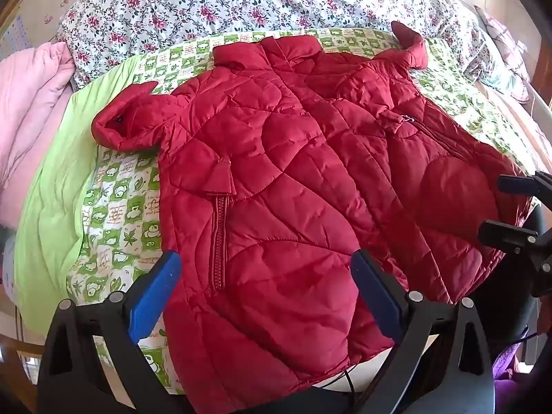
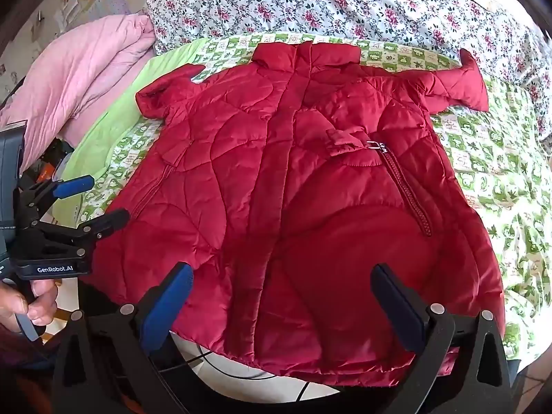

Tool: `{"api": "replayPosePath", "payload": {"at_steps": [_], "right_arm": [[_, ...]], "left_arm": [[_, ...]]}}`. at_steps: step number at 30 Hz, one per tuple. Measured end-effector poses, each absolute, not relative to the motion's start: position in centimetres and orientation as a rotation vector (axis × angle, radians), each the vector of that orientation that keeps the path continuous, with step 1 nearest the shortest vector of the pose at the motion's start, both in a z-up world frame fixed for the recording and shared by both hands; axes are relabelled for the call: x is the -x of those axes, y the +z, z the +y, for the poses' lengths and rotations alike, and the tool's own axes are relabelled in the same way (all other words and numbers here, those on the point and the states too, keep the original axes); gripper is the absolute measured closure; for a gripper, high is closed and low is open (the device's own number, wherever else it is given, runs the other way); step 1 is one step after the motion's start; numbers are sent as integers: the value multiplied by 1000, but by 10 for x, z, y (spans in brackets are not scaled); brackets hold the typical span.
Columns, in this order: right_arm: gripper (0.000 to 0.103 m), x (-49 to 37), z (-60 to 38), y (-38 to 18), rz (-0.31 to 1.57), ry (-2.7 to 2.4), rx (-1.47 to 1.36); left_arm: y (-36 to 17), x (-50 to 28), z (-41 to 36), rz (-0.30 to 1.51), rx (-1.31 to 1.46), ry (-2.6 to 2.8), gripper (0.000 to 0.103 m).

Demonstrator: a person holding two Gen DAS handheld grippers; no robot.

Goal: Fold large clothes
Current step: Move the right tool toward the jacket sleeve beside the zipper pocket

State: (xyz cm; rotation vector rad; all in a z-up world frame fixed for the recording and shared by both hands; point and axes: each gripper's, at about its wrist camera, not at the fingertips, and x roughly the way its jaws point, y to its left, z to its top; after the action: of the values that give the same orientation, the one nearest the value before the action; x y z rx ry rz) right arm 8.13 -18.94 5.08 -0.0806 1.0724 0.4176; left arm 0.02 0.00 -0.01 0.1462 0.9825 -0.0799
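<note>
A red quilted jacket (image 1: 283, 172) lies spread flat, front up, on the bed, collar far, hem near; it also shows in the right wrist view (image 2: 276, 189). Its short sleeves stick out left (image 1: 127, 124) and right (image 1: 410, 45). My left gripper (image 1: 265, 293) is open above the hem's left part, empty. My right gripper (image 2: 283, 303) is open above the hem's right part, empty. The right gripper also shows at the edge of the left wrist view (image 1: 510, 207), and the left gripper in the right wrist view (image 2: 93, 200).
The jacket lies on a green-and-white patterned sheet (image 2: 490, 179) with a plain green border (image 1: 48, 186). A floral quilt (image 1: 214, 3) is piled behind, a pink quilt (image 2: 79, 79) at the left. The hem hangs over the bed's near edge, above cables on the floor (image 2: 220, 369).
</note>
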Motion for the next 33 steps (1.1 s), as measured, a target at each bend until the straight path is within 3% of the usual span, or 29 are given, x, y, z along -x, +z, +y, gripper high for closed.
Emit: {"api": "replayPosePath", "payload": {"at_steps": [33], "right_arm": [[0, -86, -183, 53, 1068, 432, 83]], "left_arm": [[0, -4, 1, 994, -174, -69, 4]]}}
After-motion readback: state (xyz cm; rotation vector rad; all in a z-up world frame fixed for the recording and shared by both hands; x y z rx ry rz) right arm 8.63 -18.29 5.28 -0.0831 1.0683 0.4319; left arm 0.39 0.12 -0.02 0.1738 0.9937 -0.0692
